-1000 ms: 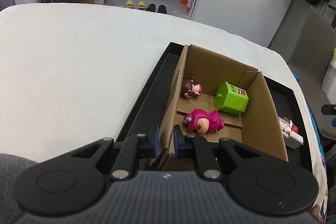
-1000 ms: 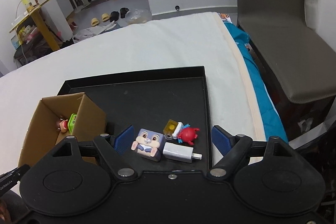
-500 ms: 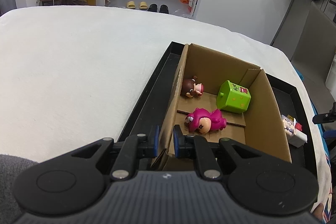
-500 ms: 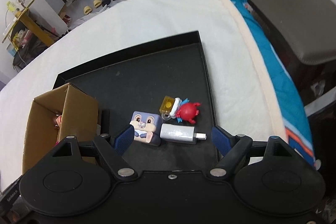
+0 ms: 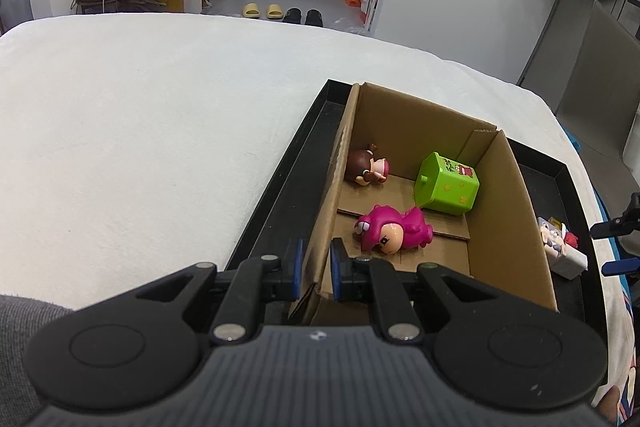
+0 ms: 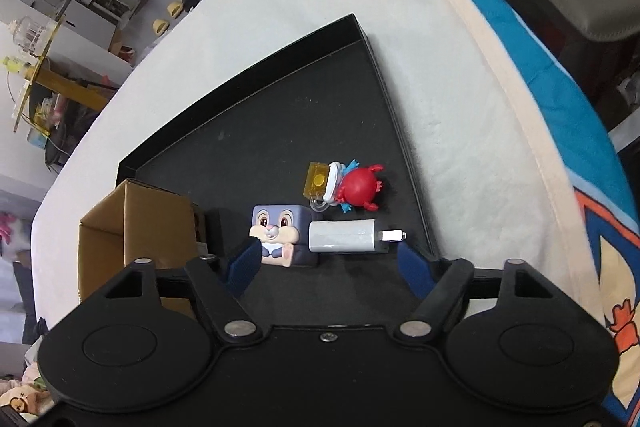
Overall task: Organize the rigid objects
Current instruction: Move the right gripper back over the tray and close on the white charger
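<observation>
The left gripper clamps the cardboard box wall, while the right gripper, jaws closing, straddles the bunny cube and white charger, nothing pinched, near the tray edge.

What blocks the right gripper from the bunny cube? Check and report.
Nothing visible. The right gripper has its jaws closing, with the bunny cube and the white charger just ahead between the fingers on the tray; no pad presses on either.
</observation>
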### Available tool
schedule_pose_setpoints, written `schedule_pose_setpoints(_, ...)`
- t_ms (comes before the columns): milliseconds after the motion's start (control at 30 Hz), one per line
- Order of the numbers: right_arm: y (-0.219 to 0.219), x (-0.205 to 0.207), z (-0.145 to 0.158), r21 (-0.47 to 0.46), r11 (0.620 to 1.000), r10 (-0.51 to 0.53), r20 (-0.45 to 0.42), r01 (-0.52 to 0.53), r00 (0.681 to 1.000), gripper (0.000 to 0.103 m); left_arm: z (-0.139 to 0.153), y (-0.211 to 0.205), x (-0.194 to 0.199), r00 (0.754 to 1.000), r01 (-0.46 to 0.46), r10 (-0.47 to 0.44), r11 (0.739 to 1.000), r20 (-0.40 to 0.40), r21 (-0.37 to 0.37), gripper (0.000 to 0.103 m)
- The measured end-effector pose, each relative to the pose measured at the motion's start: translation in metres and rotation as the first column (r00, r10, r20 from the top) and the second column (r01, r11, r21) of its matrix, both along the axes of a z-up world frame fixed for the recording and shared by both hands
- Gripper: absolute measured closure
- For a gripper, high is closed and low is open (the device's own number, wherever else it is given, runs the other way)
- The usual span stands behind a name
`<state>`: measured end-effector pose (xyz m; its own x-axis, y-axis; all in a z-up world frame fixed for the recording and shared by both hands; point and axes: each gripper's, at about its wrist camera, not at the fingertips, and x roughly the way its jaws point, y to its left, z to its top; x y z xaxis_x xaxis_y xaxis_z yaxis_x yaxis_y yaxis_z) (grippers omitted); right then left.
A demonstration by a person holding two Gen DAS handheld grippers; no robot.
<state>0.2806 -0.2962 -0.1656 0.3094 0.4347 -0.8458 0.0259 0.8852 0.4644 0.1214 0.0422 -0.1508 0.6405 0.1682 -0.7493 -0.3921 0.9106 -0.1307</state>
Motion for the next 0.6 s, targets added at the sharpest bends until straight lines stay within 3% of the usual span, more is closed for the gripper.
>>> schedule_pose_setpoints(133,0.002,0.002,-0.003,-0.013,1.0,0.009,-0.008,-0.009,1.0,0.037,0.0,0.001,0.0,1.0,0.0,0.0,1.0,0.002,-0.004,0.09)
schedule_pose_setpoints(600,0.029,0.016,-0.018,-0.193,0.979,0.068,-0.003,-0.067,0.998,0.037,-0.002,0.006,-0.001,1.0,0.001,0.0,0.999,0.008,-0.035,0.09)
